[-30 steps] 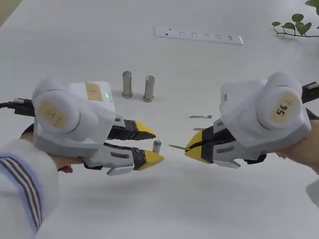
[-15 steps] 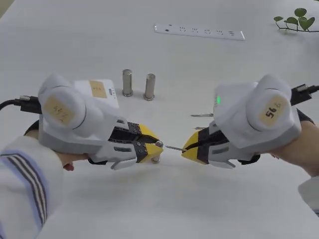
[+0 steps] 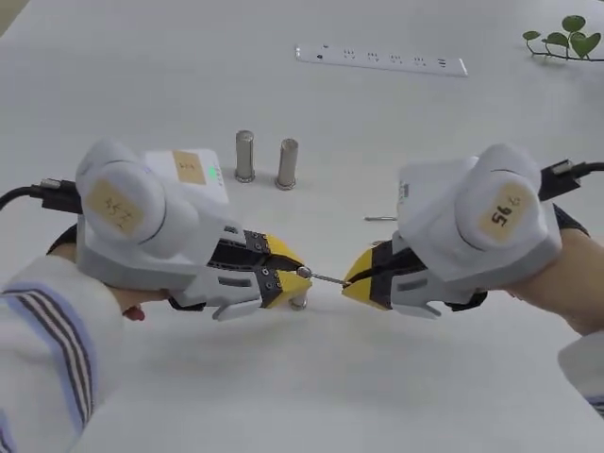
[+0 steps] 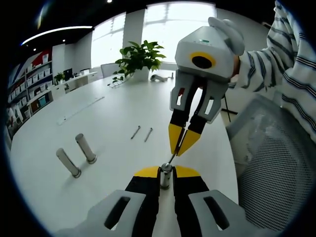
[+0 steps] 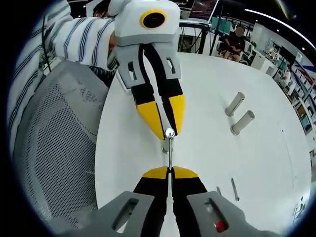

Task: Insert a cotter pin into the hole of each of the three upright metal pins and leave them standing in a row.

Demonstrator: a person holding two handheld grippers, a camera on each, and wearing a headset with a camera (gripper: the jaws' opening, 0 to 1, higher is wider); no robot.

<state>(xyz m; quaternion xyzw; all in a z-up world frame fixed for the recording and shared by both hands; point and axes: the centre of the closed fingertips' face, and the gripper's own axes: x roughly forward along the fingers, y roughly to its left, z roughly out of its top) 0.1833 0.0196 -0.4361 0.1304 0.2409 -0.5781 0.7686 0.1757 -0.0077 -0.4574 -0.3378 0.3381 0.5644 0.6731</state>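
My left gripper (image 3: 294, 275) is shut on a short steel pin (image 3: 299, 287), which stands upright between its yellow jaw tips (image 4: 166, 174). My right gripper (image 3: 351, 277) is shut on a thin cotter pin (image 3: 328, 278) that points level at the steel pin's top. In the right gripper view the cotter pin (image 5: 170, 152) runs from my jaws straight to the pin's head (image 5: 169, 133). Its tip touches the head; I cannot tell whether it is in the hole. Two more steel pins (image 3: 245, 156) (image 3: 287, 163) stand upright side by side farther back.
Loose cotter pins (image 3: 380, 219) (image 4: 136, 132) lie on the white table behind my right gripper. A white power strip (image 3: 380, 60) lies at the far edge, and a green plant (image 3: 564, 36) sits at the far right. A mesh chair (image 5: 54, 148) stands beside the table.
My left gripper, open around the steel pin a second ago, has shut on it. The right gripper has moved left, bringing the cotter pin's tip against the pin's top.
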